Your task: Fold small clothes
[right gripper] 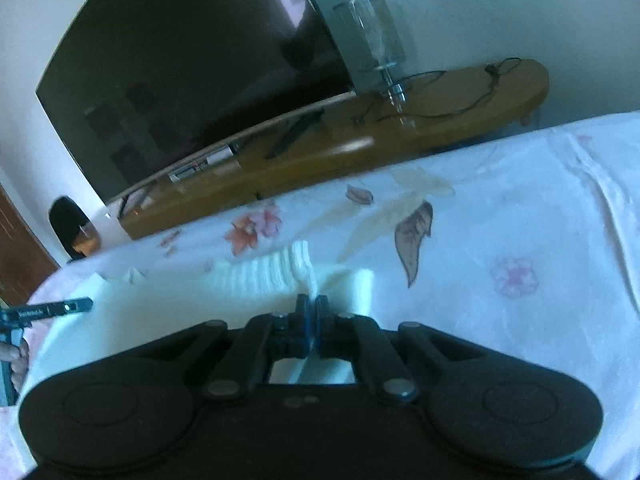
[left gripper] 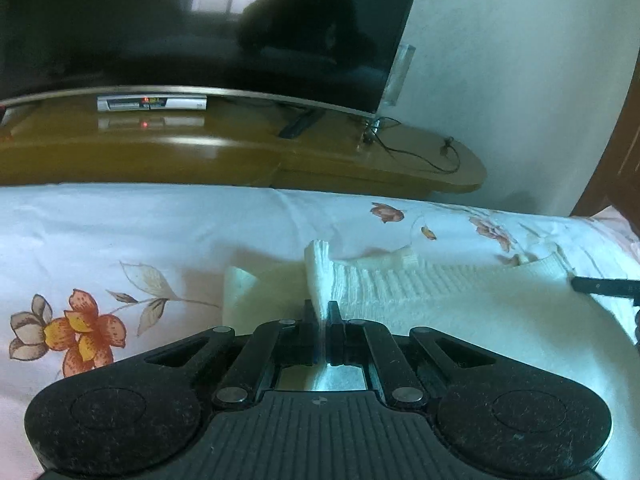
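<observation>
A small white knitted garment [left gripper: 400, 288] lies on a floral bedsheet [left gripper: 100, 240]. My left gripper [left gripper: 321, 312] is shut on a ribbed corner of it, which stands up between the fingers. In the right wrist view my right gripper [right gripper: 312, 304] is shut on another ribbed corner of the same garment [right gripper: 248, 276]. The garment stretches between the two grippers. The tip of the right gripper shows at the right edge of the left wrist view [left gripper: 604, 286], and the left gripper shows at the left edge of the right wrist view [right gripper: 56, 308].
Beyond the bed's far edge stands a wooden TV cabinet [left gripper: 200, 152] with a large dark television [left gripper: 200, 20], a set-top box [left gripper: 152, 103], cables and a remote. A clear glass lamp [right gripper: 372, 40] stands on the cabinet. A wooden door [right gripper: 20, 248] is at the left.
</observation>
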### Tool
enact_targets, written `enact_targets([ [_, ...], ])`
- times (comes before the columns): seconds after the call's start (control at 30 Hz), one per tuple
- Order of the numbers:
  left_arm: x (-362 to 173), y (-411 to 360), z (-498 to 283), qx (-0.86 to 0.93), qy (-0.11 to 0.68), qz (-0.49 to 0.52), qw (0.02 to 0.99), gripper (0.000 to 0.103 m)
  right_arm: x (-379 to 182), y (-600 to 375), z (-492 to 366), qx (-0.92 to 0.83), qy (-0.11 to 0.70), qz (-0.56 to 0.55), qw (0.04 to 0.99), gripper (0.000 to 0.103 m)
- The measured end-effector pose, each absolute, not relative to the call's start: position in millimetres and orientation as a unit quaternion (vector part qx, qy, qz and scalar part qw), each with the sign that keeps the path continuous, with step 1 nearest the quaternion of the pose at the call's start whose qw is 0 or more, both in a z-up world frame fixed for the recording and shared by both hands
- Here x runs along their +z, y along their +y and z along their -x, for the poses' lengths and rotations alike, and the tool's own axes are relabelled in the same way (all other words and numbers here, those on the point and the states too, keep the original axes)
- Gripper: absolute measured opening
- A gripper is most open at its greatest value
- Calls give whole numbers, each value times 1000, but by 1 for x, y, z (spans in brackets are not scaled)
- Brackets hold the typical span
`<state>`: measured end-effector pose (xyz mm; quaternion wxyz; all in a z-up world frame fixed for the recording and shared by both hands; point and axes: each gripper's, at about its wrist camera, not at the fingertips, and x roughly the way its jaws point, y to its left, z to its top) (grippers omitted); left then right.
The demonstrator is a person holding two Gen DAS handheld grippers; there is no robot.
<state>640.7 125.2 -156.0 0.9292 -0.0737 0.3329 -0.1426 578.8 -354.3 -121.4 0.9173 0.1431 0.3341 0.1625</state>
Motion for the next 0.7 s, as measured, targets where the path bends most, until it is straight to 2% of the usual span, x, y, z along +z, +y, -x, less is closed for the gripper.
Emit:
enact_targets([
  [0.2,-159,126,-638,-130,321,66,936,4,-120,-348,-577,147,329,-121,925,2],
  [0.27,-155,130,-637,-123,325,71,935,8,-121,-348,-578,147,333,-118,924,2],
  [0.3,-151,134,-634,-108,321,73,938,27,-119,-347,-578,150,337,-112,923,4],
  [0.33,-145,142,-627,-74,309,75,945,70,-115,-347,-578,155,345,-105,920,13],
  [0.37,-138,148,-618,-47,293,72,952,86,-109,-345,-577,155,353,-87,919,25],
  [0.4,-130,152,-607,-36,268,69,960,89,-101,-340,-572,152,350,-58,923,29],
  [0.43,-123,153,-600,-68,255,77,961,89,-93,-334,-564,152,332,-25,931,27],
  [0.47,-119,146,-599,-93,263,73,958,89,-85,-326,-557,160,317,1,935,22],
  [0.53,-115,107,-598,-151,277,17,949,84,-76,-301,-551,218,316,16,923,21],
  [0.63,-119,48,-598,-218,280,-58,933,84,-79,-242,-545,291,308,73,903,26],
  [0.7,-130,28,-607,-215,299,-63,928,84,-90,-207,-547,309,312,111,892,27],
])
